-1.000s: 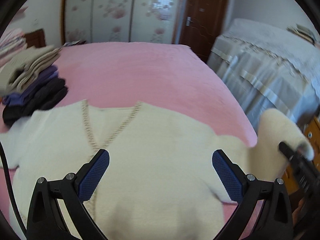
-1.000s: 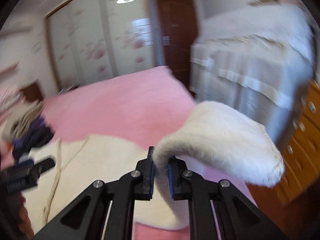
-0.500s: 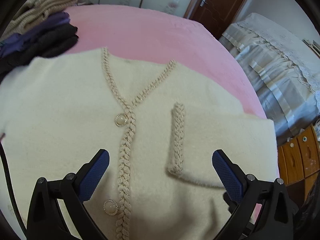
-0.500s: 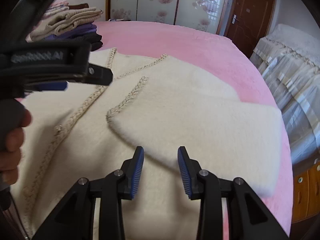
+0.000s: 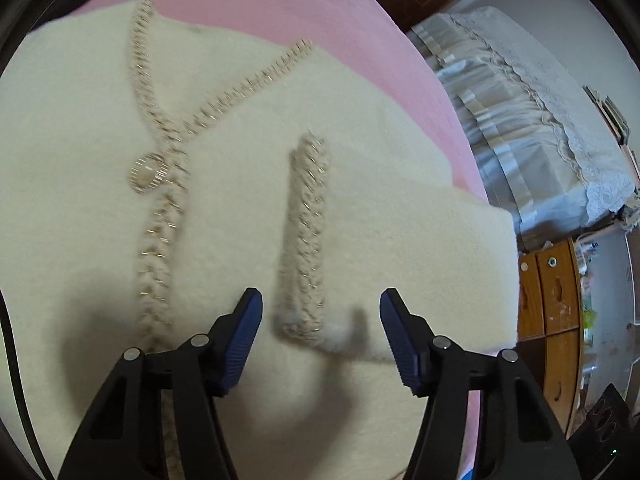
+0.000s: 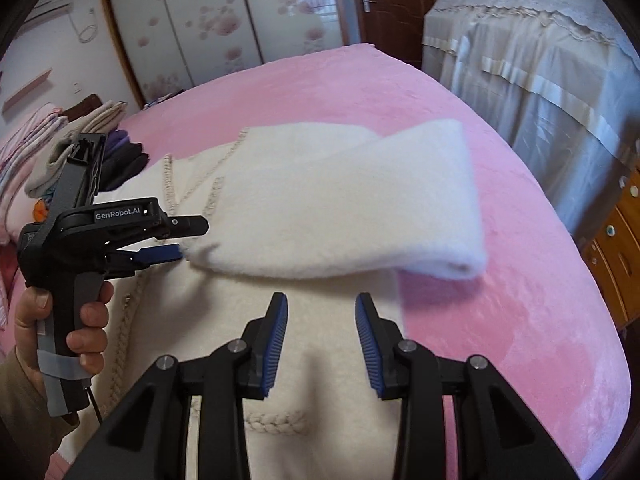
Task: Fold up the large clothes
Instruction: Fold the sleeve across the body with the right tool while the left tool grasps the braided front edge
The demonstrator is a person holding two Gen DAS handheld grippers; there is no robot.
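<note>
The cream cardigan (image 5: pixel 224 208) lay spread face-up on the pink bed (image 6: pixel 500 320), filling the centre and left of the left wrist view, its braided V-neck trim running down to a round pearl button (image 5: pixel 150 172) at middle left. One sleeve (image 6: pixel 340 208) was folded across the body, its braided cuff (image 5: pixel 306 232) standing as a vertical strip at the frame's centre. Half a second before, that cuff had sat further up and to the right in the same view; it had since drawn close, ending just ahead of the left tool (image 5: pixel 320 320). That tool's blue pads, wide apart a moment earlier, had narrowed but remained released, bracketing the cuff's lower end without touching it.

In the right wrist view the left tool (image 6: pixel 180 240) appeared at middle left, gripped by the person's hand (image 6: pixel 80 320), its tips at the sleeve's near corner. The right tool (image 6: pixel 320 336) hovered released over the cardigan's lower body, its pads spread somewhat wider than before and holding nothing; a second ago they had been clenched on the sleeve.

A stack of folded clothes (image 6: pixel 100 152) sat at the upper left, a wooden dresser (image 5: pixel 548 300) at the right edge, and a grey-covered bed (image 6: pixel 540 60) at the upper right.
</note>
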